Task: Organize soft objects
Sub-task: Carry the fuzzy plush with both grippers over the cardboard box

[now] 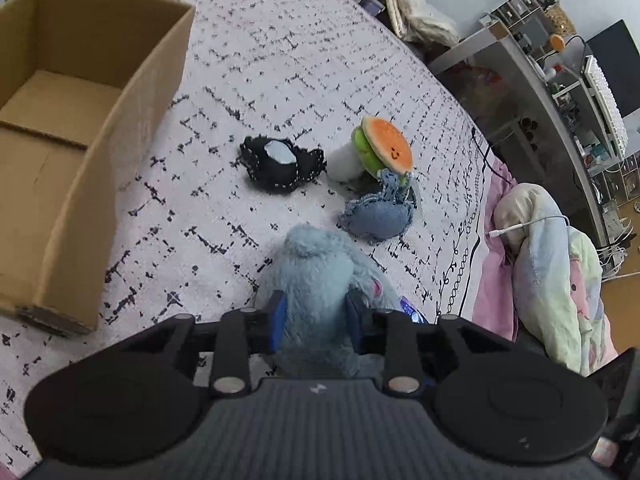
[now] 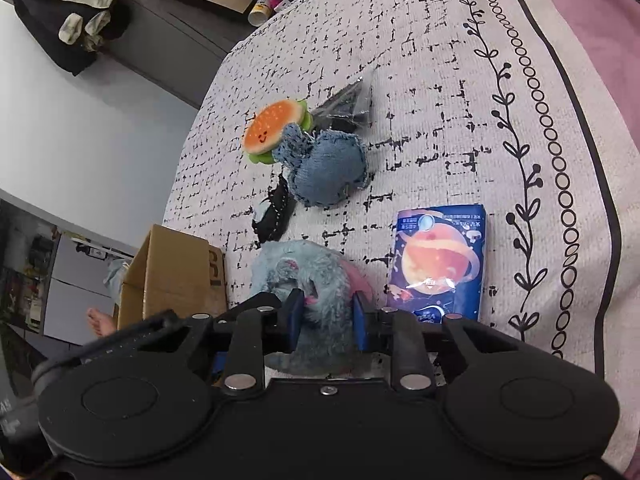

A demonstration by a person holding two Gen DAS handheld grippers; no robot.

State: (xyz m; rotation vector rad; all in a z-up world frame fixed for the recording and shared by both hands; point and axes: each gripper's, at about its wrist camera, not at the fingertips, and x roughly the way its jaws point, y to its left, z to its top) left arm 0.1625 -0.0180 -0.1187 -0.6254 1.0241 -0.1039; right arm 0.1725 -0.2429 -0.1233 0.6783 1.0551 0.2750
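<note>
A fluffy light-blue plush toy point(image 1: 316, 276) lies on the patterned bedspread. My left gripper point(image 1: 316, 316) is shut on it, its blue pads pressing into the fur from both sides. The right wrist view shows the same blue plush point(image 2: 316, 276), with my right gripper point(image 2: 326, 316) shut on another part of it. Beyond it lie a denim plush point(image 1: 378, 216) point(image 2: 328, 176), a burger plush point(image 1: 384, 146) point(image 2: 276, 130) and a black stitched plush point(image 1: 280, 164) point(image 2: 274, 212). An open cardboard box point(image 1: 132, 128) stands at the left.
A blue tissue pack with a planet print point(image 2: 438, 264) lies right of the blue plush. A dark plastic packet point(image 2: 348, 104) sits behind the burger. A folded quilt point(image 1: 556, 272) and a charging cable point(image 1: 528, 226) lie off the bed's right edge, by a cluttered desk point(image 1: 560, 92). A bare foot point(image 2: 98, 322) shows by the box point(image 2: 176, 272).
</note>
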